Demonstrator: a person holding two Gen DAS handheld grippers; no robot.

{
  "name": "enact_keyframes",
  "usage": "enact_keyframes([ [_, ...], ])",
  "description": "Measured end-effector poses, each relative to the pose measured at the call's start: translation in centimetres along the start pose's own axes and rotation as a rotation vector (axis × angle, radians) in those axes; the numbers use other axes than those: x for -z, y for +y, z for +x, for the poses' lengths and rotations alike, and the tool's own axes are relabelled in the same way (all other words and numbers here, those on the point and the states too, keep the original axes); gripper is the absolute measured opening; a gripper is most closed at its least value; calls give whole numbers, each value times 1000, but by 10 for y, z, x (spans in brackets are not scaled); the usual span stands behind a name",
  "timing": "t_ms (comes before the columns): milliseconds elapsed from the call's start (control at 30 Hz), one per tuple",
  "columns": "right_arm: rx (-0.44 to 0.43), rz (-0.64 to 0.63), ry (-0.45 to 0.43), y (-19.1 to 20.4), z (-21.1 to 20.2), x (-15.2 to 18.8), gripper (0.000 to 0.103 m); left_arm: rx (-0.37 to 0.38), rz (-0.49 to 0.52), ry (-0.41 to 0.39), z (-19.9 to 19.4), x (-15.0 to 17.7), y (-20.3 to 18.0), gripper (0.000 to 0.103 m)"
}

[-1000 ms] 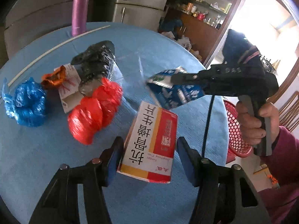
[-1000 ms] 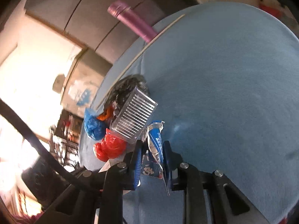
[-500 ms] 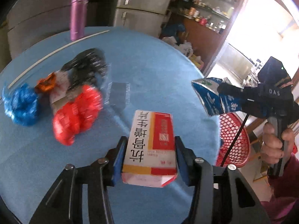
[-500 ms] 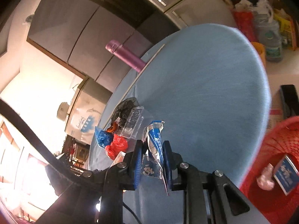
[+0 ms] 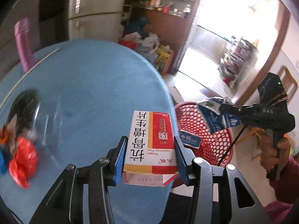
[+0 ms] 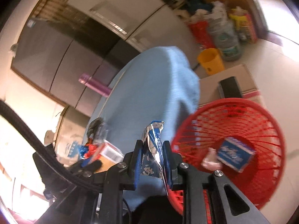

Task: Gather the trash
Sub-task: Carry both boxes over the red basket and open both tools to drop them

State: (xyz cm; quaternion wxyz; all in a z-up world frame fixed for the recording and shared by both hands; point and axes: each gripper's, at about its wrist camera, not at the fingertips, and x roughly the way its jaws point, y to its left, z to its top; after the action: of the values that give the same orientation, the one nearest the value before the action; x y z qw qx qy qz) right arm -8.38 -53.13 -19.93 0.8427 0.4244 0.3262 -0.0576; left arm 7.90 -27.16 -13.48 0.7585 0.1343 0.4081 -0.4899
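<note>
Left wrist view: from left to right, the remaining trash (red, blue and black bags, blurred) is seen at the left edge of the counter. The left tool is closed on a red-and-white box, gripped across its short sides, its long axis running away from the camera, above the counter's right edge. The red basket lies just beyond that edge, lower and to the right. The right tool, clamped tight on a blue wrapper, is held over the basket, so it is judged the nearer of the two. In the right wrist view the wrapper stands upright between the pads, the basket just to its right with a blue box already inside. A short carry rightward is judged to be all the box needs.
</note>
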Motion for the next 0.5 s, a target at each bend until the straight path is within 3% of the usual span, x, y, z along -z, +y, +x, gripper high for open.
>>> enact_keyframes([
  [300,146,58,-36,-43,-26,6,23,100,217,106,55,-24,-81,50],
  [467,171,109,-7,-61,-29,11,26,116,261,172,82,-26,-106,51],
  [500,178,117,-7,-62,-28,11,26,113,269,172,84,-28,-108,56],
])
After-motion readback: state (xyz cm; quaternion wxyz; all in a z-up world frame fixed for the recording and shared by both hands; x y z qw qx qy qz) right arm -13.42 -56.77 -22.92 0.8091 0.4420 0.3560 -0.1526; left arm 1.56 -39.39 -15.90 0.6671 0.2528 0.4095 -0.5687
